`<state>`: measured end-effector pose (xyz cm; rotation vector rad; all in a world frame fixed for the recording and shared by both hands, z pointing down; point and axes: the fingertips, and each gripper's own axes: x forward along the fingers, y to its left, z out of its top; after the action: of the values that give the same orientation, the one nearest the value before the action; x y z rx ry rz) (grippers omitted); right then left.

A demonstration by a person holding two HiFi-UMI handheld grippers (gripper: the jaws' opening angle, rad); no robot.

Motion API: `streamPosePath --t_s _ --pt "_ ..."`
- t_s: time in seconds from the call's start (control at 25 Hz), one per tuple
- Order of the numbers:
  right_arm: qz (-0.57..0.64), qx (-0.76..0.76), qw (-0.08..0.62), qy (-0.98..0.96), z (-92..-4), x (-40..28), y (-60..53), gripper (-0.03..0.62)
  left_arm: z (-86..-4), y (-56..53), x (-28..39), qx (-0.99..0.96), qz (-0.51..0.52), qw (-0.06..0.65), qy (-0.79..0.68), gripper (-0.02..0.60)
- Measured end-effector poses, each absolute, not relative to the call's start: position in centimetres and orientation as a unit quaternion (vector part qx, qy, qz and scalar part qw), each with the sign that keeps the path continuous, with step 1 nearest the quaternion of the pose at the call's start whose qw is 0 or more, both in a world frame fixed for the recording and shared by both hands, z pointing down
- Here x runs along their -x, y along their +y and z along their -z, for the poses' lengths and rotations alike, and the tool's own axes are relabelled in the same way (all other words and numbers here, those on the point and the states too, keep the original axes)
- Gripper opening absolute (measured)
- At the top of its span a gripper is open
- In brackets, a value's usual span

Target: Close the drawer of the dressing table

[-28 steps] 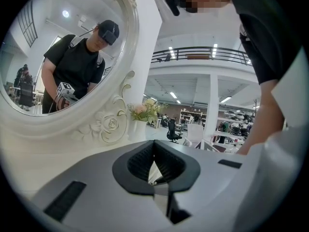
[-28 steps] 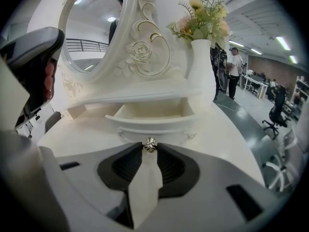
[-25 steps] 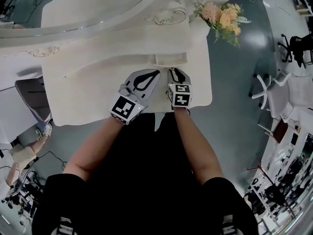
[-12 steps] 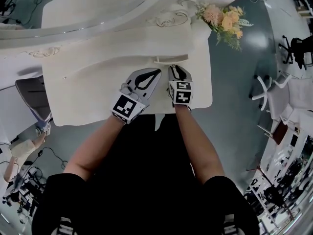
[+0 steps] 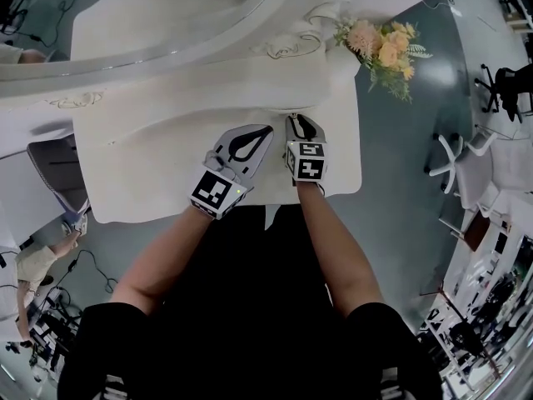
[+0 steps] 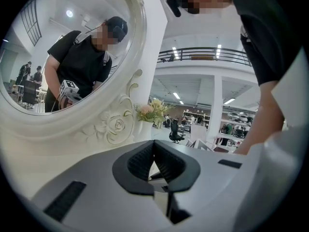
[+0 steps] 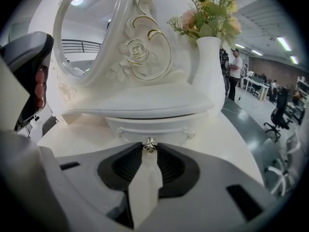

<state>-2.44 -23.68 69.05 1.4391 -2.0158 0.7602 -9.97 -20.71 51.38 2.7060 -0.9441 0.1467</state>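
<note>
Right gripper view is showing the right gripper gripping the small metal knob of the drawer, with one jaw tip pressing at each side of it. The drawer is sitting at the far middle of the white tabletop, and its front is lying just under the overhanging upper shelf. Whether it is pushed fully in I cannot tell. Just left of the right gripper, the left gripper is hanging over the near part of the tabletop with its jaws together and nothing between them. A white vase of flowers is standing at the far right. Beside it, the carved frame of the oval mirror is rising behind the shelf.
</note>
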Motion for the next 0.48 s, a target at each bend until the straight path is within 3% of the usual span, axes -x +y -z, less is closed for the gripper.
streamPosePath --t_s 0.48 --pt "-0.280 -0.530 0.275 -0.752 -69.1 2.7 -25.5 0.101 -51.2 -21.5 10.4 -0.931 -0.053 0.137 -0.335 -0.005"
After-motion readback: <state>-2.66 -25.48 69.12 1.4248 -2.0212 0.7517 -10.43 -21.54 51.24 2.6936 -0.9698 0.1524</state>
